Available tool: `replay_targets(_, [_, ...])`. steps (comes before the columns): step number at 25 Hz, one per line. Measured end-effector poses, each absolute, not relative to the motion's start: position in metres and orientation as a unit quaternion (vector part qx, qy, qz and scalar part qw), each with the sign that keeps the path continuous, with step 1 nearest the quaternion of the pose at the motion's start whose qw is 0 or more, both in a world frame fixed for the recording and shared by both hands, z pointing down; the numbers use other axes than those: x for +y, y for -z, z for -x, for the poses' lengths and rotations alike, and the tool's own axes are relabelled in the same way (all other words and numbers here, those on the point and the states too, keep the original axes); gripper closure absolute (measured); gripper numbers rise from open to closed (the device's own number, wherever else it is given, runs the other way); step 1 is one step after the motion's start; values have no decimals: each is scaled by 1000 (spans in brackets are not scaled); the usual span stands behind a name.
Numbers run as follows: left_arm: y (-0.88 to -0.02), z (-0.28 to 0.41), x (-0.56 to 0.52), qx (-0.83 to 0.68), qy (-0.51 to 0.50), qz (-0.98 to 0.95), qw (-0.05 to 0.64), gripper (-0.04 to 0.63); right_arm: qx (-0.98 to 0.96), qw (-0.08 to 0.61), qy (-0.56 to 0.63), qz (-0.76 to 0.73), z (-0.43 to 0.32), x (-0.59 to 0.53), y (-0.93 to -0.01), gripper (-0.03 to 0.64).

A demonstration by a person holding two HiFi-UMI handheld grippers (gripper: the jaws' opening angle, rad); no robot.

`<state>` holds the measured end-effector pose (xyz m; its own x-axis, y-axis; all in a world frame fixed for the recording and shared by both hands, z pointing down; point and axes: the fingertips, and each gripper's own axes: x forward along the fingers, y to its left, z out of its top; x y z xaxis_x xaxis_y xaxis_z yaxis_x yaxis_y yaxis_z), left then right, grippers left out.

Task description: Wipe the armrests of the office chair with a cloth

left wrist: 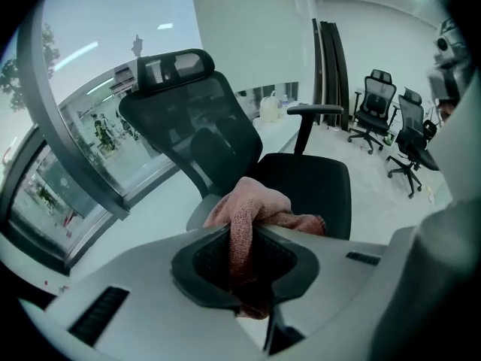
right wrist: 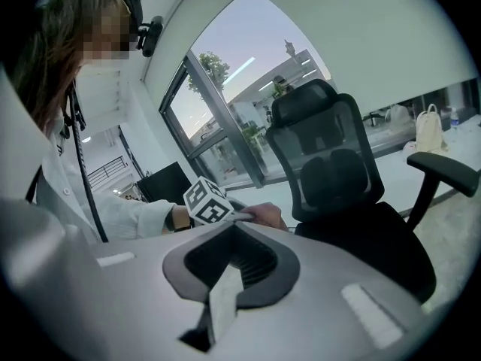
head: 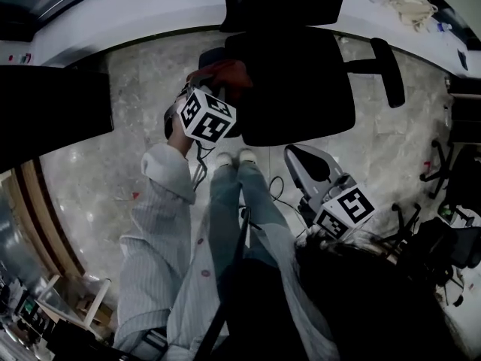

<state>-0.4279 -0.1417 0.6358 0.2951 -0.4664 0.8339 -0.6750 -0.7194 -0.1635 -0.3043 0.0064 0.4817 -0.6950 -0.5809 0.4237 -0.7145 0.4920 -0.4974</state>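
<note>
Pink cloth [left wrist: 252, 216] on the near armrest [left wrist: 197, 215], wiping apparently under way.
Left hand-held gripper [left wrist: 244, 273] clamps it at the office chair's [head: 289, 89] nine o'clock; right hand-held gripper [right wrist: 225, 277] together, empty. Next, likely the three-o'clock armrest [head: 387, 70].

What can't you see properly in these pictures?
- The armrest under the cloth: left gripper view, the cloth and left claw cover most of it.
- The chair's wheels: head view, the seat hides them.
- The pale thing near the top edge: head view, too small to name.
</note>
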Motion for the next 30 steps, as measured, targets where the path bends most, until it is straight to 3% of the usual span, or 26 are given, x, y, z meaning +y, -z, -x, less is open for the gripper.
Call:
replay_targets(8, [-638, 428, -186, -401, -491, -766, 104, 543, -868, 155, -276, -383, 313, -55, -510, 615])
replay_targets(23, [-612, 400, -6, -295, -533, -790, 69, 546, -874, 175, -247, -379, 328, -44, -500, 615])
replay_targets(26, [-615, 399, -16, -284, -538, -792, 48, 546, -870, 177, -257, -383, 325, -34, -506, 615])
replay_targets(30, [-626, 413, -72, -324, -516, -789, 75, 546, -861, 188, -273, -384, 320, -24, -524, 615])
